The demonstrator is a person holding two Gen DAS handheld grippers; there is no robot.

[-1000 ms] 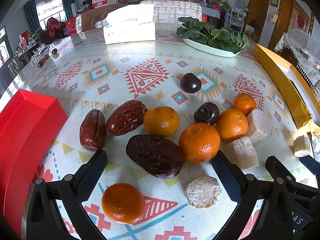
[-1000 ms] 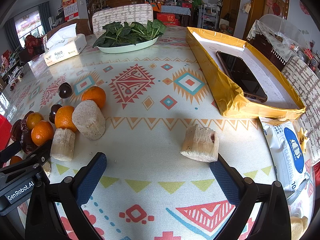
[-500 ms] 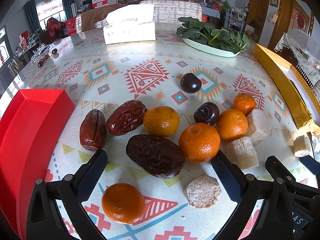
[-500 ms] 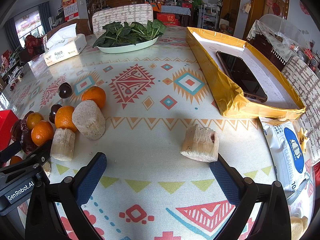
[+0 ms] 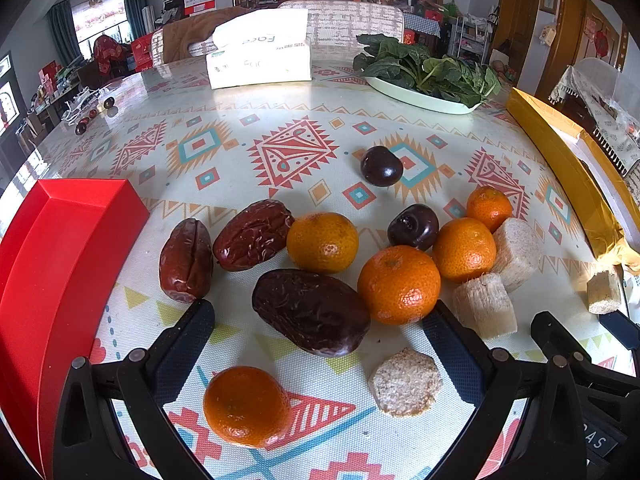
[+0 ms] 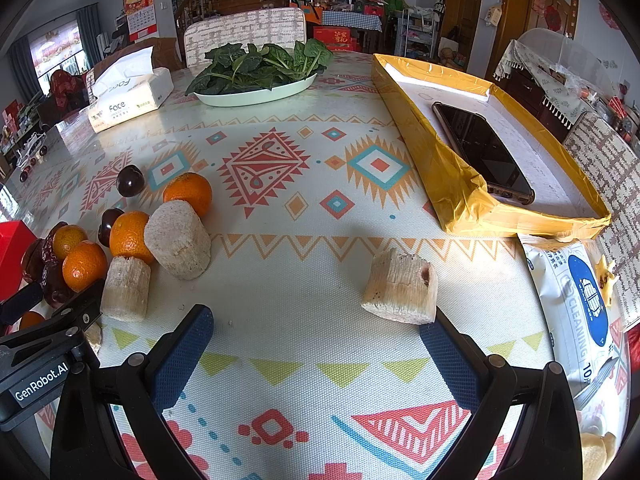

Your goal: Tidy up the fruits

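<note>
In the left wrist view, my left gripper [image 5: 320, 344] is open and empty over a cluster of fruit: a dark date [image 5: 310, 312] just ahead, an orange [image 5: 247, 406] between the fingers, two red dates [image 5: 186, 260], several oranges [image 5: 398, 284], two dark plums [image 5: 381, 166] and pale sugarcane pieces [image 5: 484, 310]. A red box [image 5: 52, 264] stands at the left. In the right wrist view, my right gripper [image 6: 318, 344] is open and empty; a sugarcane piece [image 6: 400, 286] lies by its right finger. The fruit cluster [image 6: 128, 236] lies to its left.
A yellow tray [image 6: 452, 184] holding a phone [image 6: 480, 152] is at the right. A plate of spinach [image 6: 256, 68] and a tissue box [image 6: 128, 96] stand at the far side. A wipes pack [image 6: 576, 312] lies at the near right.
The red box has slid further into the left wrist view from the left, toward the dates. Both grippers and the fruit have stayed still.
</note>
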